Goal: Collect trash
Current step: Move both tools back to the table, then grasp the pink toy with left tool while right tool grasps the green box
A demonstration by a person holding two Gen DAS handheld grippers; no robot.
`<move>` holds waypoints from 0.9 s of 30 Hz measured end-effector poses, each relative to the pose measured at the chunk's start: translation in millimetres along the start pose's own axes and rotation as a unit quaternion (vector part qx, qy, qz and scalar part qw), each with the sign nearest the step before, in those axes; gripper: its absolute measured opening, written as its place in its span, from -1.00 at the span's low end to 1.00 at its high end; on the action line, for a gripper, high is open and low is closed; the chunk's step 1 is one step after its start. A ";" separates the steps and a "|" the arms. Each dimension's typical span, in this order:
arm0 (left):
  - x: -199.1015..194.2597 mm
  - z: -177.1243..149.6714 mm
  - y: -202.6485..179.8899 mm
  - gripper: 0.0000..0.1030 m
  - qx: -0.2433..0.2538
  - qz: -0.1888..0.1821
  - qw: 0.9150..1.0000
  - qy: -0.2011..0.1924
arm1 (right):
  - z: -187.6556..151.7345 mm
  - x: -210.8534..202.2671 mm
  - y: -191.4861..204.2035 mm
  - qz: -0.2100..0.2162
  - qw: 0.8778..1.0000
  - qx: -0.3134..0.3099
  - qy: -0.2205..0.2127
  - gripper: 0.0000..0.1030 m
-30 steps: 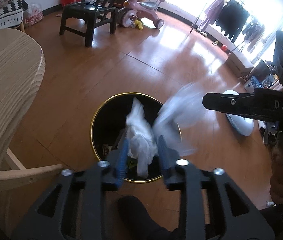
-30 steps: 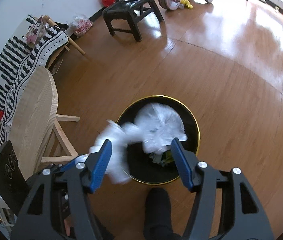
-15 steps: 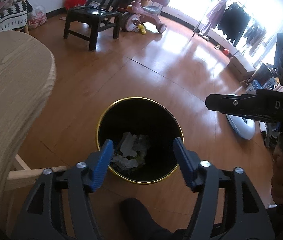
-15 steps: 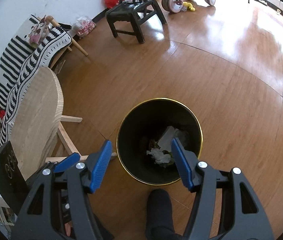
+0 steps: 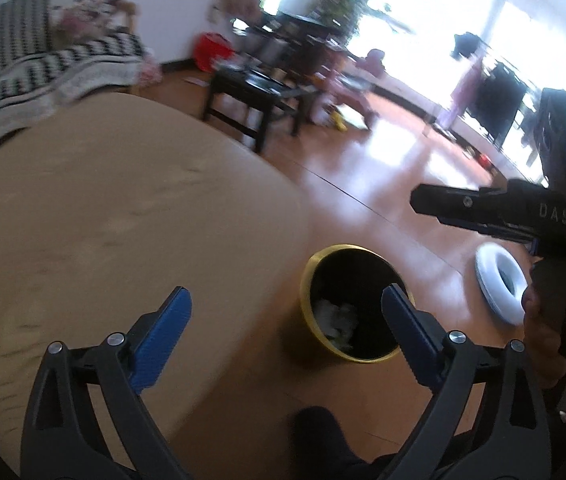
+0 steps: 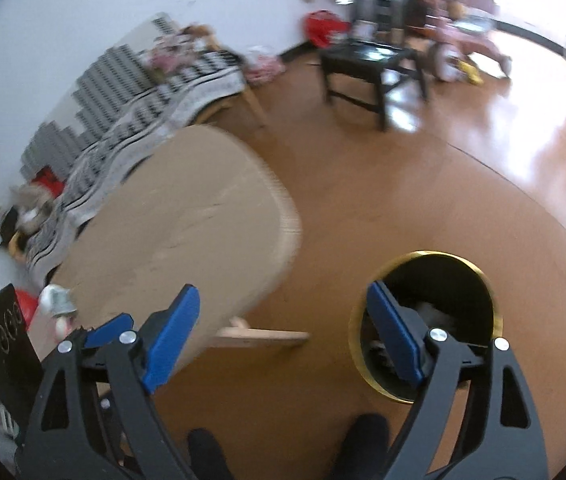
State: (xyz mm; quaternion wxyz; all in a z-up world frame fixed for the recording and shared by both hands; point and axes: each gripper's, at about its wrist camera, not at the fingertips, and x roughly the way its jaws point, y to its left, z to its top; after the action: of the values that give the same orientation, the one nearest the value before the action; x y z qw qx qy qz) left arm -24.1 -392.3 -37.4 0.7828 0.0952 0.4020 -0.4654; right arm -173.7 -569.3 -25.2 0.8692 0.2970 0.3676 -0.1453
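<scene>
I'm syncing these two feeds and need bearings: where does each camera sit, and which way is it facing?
Left wrist: sits behind the open left gripper, looking down and forward over the wooden table and black bin; the right gripper and its hand show at right.
Right wrist: sits behind the open right gripper, facing down at floor, table and bin; dark feet show below.
Shared: table, gold-rimmed bin holding white trash, black stool.

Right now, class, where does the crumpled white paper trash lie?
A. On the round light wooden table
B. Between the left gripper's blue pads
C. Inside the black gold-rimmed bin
C: the crumpled white paper trash lies at the bottom of the black gold-rimmed bin, while the left gripper is open and empty.
</scene>
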 end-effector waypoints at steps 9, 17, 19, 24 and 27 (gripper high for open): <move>-109.4 -29.6 130.9 0.81 -0.076 0.103 0.990 -0.060 | 2.3 56.9 151.0 0.086 0.992 -0.084 0.033 0.60; -171.2 -83.9 237.5 0.81 -0.166 0.191 0.965 -0.072 | -24.2 118.4 279.9 0.132 0.974 -0.162 0.082 0.60; -178.8 -94.2 258.0 0.81 -0.183 0.202 0.959 -0.071 | -33.8 132.5 300.9 0.136 0.971 -0.174 0.093 0.60; -177.7 -104.8 291.6 0.81 -0.197 0.216 0.954 -0.062 | -51.4 165.8 344.3 0.147 0.962 -0.196 0.120 0.60; -168.3 -103.2 302.9 0.81 -0.193 0.214 0.956 -0.057 | -55.1 179.7 356.7 0.153 0.959 -0.199 0.129 0.60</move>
State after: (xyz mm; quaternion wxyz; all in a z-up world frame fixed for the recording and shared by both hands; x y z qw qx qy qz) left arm 122.9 -62.3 -52.7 0.8891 -0.0001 0.4091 -0.2053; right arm 87.4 -262.5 -39.9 0.8676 0.1872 0.4484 0.1055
